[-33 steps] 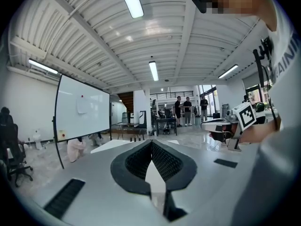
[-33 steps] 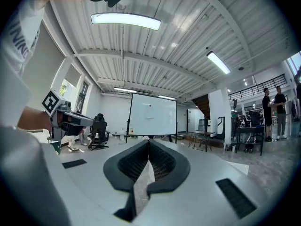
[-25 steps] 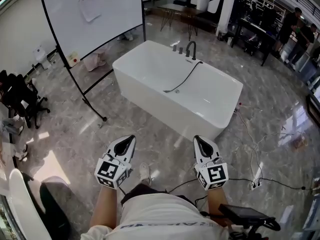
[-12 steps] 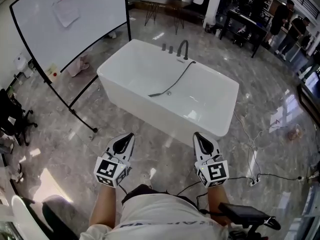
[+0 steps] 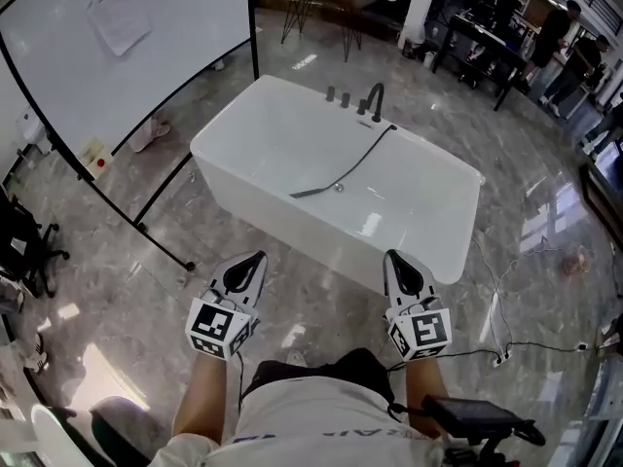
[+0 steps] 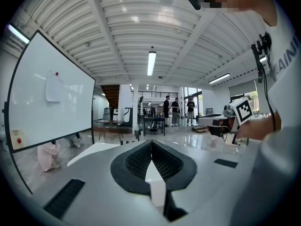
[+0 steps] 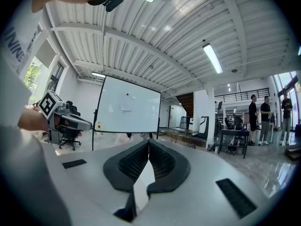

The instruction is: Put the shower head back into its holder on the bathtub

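A white bathtub (image 5: 253,202) stands on the marble floor in the head view. Inside it lies the shower head (image 5: 308,193), its dark hose (image 5: 365,154) running up to the rim by the black faucet (image 5: 373,100). My left gripper (image 5: 255,258) and right gripper (image 5: 393,257) are held side by side just short of the tub's near wall, both shut and empty. In the left gripper view the left gripper's (image 6: 151,142) jaws meet with nothing between them. The right gripper's (image 7: 148,142) jaws in the right gripper view are likewise closed on nothing.
A whiteboard on a black stand (image 5: 117,56) rises left of the tub, its foot (image 5: 165,241) near my left side. Cables (image 5: 506,290) trail on the floor at the right. Tables and people (image 5: 560,37) stand at the far right. Black office chairs (image 5: 24,241) sit far left.
I have walked closer to the tub: it now sits larger and nearer to both grippers. Both grippers stay shut and level in front of me.
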Available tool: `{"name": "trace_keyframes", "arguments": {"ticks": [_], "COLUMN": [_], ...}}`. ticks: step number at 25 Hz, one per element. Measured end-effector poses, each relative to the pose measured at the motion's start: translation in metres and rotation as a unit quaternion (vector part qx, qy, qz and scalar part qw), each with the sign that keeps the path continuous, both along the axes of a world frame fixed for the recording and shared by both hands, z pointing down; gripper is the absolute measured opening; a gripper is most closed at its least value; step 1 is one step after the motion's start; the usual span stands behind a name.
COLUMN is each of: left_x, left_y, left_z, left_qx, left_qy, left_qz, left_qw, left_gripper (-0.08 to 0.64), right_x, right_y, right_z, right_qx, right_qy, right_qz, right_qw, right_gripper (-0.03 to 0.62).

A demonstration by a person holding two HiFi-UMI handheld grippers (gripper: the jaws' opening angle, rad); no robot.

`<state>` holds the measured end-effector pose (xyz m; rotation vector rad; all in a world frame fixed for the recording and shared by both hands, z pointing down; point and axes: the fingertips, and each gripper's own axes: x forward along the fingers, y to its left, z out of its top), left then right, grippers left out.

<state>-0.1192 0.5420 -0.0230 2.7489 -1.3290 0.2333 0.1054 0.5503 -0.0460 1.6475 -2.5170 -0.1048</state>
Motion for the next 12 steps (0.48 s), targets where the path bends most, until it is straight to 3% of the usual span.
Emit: {"name": "trace_keyframes", "arguments": {"ticks": [12], "left_x": [-0.005], "left_y": [-0.080], "left_z": [0.016], "left_qx": [-0.011], "left_qy": [0.002], "left_qz": [0.007], "left_qw": [0.9999], "left_gripper": [0.018], "right_x": [-0.018], "right_y": [-0.094], "right_z": [0.014], "right_qx": [-0.009], "right_qy": [-0.002], "right_qz": [-0.013], "right_qw": [1.000], "right_gripper": [0.012]}}
